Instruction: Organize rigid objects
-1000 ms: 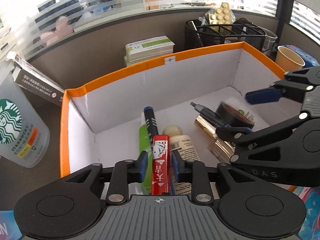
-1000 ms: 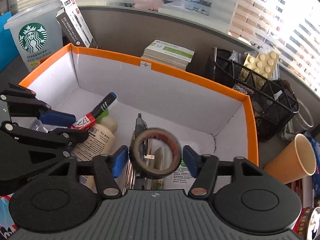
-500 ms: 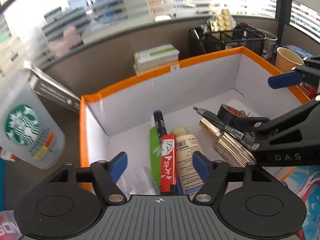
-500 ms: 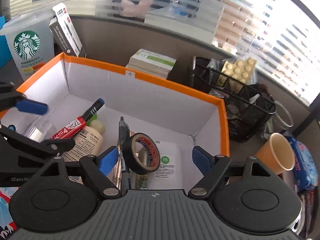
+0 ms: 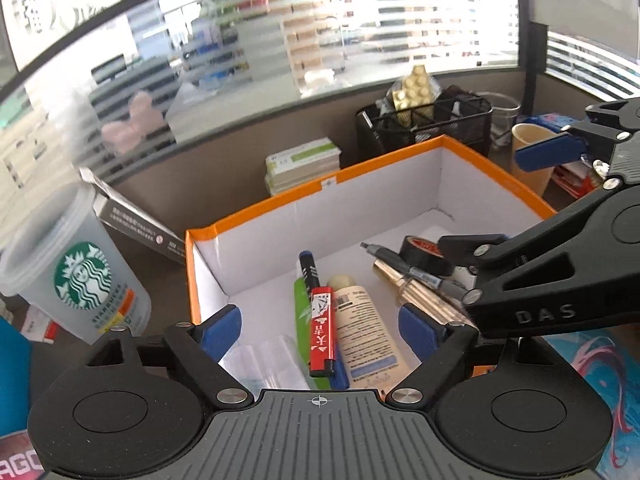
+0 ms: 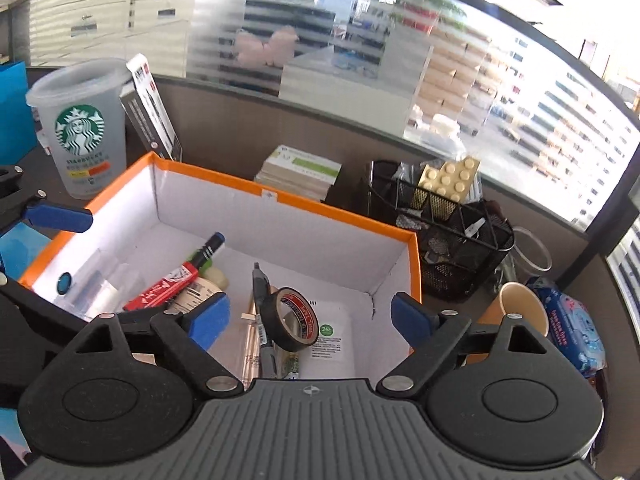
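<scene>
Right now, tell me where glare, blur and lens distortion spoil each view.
Left wrist view: fisheye bends the window sill into an arc; the bright window is washed out and hazy; the orange-rimmed box and red lighter stay sharp. Right wrist view: same curved sill, glare strongest at the upper right; the tape roll is crisp; the clear plastic piece is hard to make out.

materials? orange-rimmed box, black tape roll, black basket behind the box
Orange-rimmed white box: looks like cardboard, matte; creased corners and a folded rim.
Black tape roll: likely plastic or vinyl tape, slight sheen; printed red core.
Black mesh basket: probably coated metal wire; open grid you can see through.
</scene>
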The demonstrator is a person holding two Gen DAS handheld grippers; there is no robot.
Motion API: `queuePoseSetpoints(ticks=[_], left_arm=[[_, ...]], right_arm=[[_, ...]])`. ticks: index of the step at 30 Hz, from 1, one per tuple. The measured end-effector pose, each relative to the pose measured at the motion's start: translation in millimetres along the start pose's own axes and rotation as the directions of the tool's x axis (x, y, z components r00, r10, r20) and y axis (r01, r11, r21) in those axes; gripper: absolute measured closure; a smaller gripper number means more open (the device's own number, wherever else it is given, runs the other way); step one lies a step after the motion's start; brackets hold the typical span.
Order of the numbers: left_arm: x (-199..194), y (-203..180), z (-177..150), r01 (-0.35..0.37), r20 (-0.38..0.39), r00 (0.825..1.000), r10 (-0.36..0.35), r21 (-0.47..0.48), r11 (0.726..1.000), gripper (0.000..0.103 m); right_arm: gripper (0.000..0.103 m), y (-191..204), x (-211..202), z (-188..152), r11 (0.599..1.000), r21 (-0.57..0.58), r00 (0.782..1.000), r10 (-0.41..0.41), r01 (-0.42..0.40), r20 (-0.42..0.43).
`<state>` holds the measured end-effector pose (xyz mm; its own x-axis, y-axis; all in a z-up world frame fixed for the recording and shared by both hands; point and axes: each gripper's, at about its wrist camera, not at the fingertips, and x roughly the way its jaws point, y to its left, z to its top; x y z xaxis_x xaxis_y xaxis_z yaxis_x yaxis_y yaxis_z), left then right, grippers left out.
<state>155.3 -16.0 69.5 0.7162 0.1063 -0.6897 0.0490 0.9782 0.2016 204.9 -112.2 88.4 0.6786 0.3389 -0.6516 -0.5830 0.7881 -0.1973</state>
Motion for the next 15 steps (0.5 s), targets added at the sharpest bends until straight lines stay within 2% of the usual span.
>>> queuePoseSetpoints(ticks=[4, 9, 13, 15], left_arm=[[-18.3, 1.1, -3.1, 0.005, 0.04, 0.999, -0.005, -0.014, 1.0, 0.013], [-37.5, 0.4, -9.1, 0.016, 0.079, 0.997, -0.013, -0.039, 0.999, 0.006], [-53.8, -3.5, -17.1, 0.006, 0.124, 0.992, -0.001, -0.034, 0.999, 0.004], [-62.4, -3.1, -24.0, -0.002, 0.152, 0.988, 0.009, -0.048, 0.999, 0.001]], right_arm=[[0.014, 2.3, -20.2, -3.9, 1.0, 0.015, 0.999, -0.012, 0.011, 0.048], [0.008, -1.5, -42.9, -14.1, 0.996, 0.089, 0.993, -0.016, 0.005, 0.116], [0.006, -0.3, -56.1, -24.2, 0.991, 0.134, 0.987, -0.013, -0.009, 0.16], [0.0, -0.1, -62.6, -30.2, 0.987, 0.162, 0.982, -0.014, -0.017, 0.188]])
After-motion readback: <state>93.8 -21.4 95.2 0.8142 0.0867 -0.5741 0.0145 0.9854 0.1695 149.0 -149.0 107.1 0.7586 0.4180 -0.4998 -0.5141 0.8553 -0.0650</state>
